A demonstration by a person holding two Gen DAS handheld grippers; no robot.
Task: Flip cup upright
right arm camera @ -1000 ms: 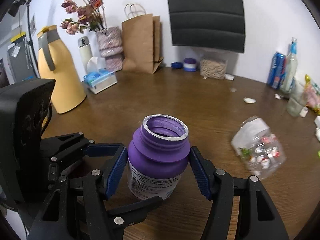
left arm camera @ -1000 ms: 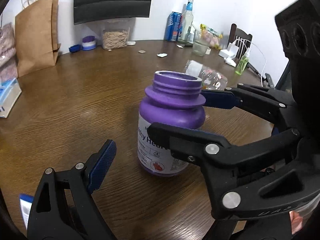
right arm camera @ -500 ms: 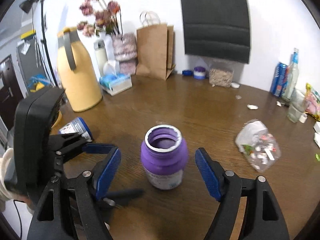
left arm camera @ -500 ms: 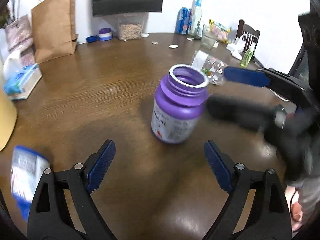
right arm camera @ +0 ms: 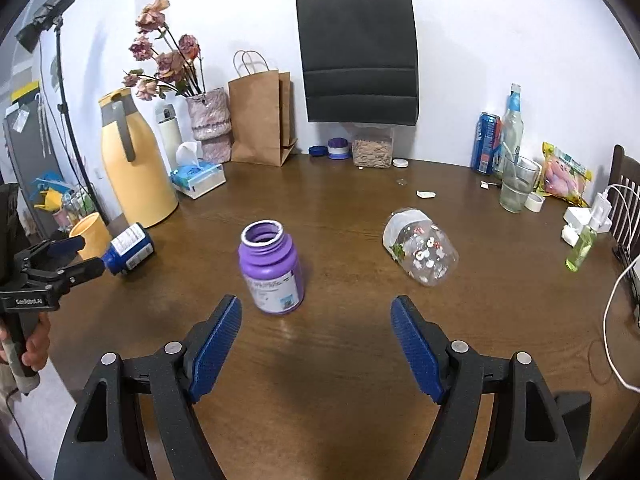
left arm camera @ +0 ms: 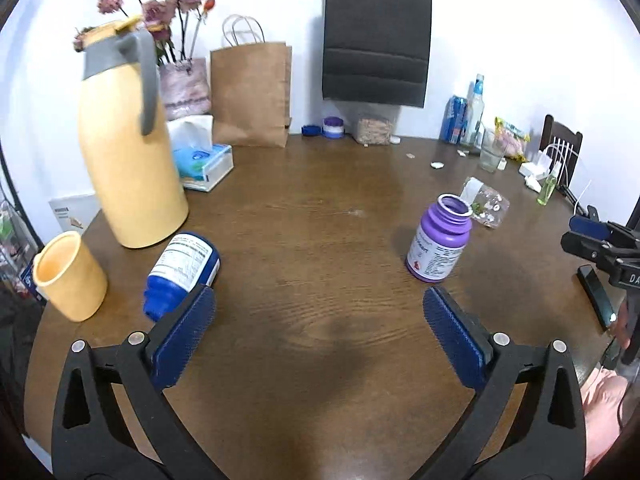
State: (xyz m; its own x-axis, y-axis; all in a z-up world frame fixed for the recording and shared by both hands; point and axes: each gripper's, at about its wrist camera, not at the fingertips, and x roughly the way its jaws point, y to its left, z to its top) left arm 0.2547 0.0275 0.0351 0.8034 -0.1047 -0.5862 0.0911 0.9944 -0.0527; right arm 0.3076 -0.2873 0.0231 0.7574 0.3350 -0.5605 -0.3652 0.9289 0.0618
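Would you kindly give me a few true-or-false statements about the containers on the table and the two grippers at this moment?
1. The purple bottle stands upright with its mouth open. True.
2. The blue bottle stands upright. False: it lies on its side.
3. The right gripper grips the purple bottle. False: it is open, short of the bottle.
4. The clear jar lies on its side. True.
5. The left gripper is open and holds nothing. True.
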